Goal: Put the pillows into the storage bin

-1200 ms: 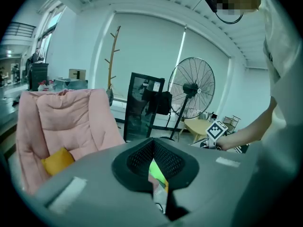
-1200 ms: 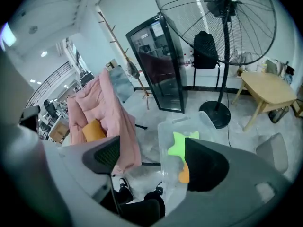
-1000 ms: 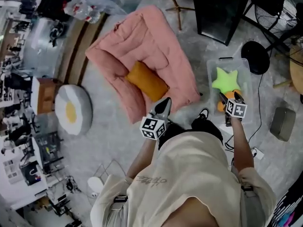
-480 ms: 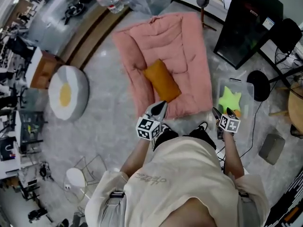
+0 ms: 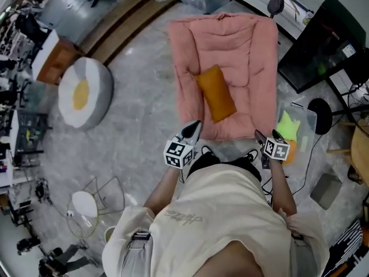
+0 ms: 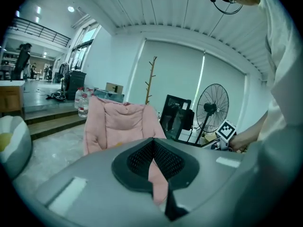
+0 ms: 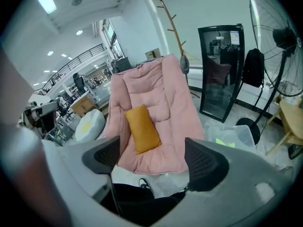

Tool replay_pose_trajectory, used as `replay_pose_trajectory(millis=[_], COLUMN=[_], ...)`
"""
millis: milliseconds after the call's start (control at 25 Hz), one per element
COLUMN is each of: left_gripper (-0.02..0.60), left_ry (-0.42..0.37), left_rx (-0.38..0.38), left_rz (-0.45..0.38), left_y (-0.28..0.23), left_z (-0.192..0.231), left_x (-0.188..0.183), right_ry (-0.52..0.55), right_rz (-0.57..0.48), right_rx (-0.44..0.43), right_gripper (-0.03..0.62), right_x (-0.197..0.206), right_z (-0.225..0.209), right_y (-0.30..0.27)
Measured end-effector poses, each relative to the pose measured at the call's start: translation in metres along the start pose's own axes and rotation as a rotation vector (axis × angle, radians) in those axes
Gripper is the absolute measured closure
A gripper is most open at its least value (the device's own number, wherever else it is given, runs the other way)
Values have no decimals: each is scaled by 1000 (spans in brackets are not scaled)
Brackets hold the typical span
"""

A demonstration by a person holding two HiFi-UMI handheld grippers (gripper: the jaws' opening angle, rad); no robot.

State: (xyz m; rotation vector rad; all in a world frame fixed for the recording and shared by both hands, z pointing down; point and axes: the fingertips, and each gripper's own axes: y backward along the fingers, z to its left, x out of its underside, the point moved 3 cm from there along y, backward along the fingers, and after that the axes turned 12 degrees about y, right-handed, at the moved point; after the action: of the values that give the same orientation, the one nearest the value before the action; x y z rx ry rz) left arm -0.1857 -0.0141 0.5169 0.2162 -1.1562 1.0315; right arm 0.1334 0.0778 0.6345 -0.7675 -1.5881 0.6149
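Note:
An orange pillow (image 5: 216, 100) lies on the pink lounger cushion (image 5: 242, 51); the right gripper view shows the same orange pillow (image 7: 142, 128) ahead of the jaws. At the right stands the clear storage bin (image 5: 305, 115), holding a green star pillow (image 5: 286, 126) and something orange. My left gripper (image 5: 191, 131) hovers at the lounger's near edge, shut and empty. My right gripper (image 5: 264, 137) hangs between the lounger and the bin, open with nothing in it. A fried-egg pillow (image 5: 83, 94) rests on the floor at the left.
A black cabinet (image 5: 323, 45) and a fan base (image 5: 319, 115) stand by the bin. Wooden steps (image 5: 121, 22) and benches with gear line the left. A wire frame (image 5: 95, 203) sits near my left side. My feet (image 5: 248, 154) are at the lounger's edge.
Both grippers have swung away from the bin side toward the lounger's near edge. The right gripper no longer hangs over the bin. The jaws stand as before.

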Motion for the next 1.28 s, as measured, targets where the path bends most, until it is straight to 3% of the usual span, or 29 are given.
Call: replay_pose_trajectory(millis=[320,720,1000,1280], left_gripper=[568,568,568,568], left_ry=[54,147,160,172], left_rx=[-74,-179,-287,-365], left_rz=[-47,-42,-29,-52], left_y=[55,70,49,11], left_z=[55,83,91,99], left_x=[26,35,14,-25], right_ry=[115,218,289,390], right_rz=[37,109,154,158], right_rx=[-51,-143,-274,-382], right_gripper=[164,164,164,164], right_x=[6,-26,-51,-106], right_z=[70,98,106,103], right_y=[-28,-68,-123,-188])
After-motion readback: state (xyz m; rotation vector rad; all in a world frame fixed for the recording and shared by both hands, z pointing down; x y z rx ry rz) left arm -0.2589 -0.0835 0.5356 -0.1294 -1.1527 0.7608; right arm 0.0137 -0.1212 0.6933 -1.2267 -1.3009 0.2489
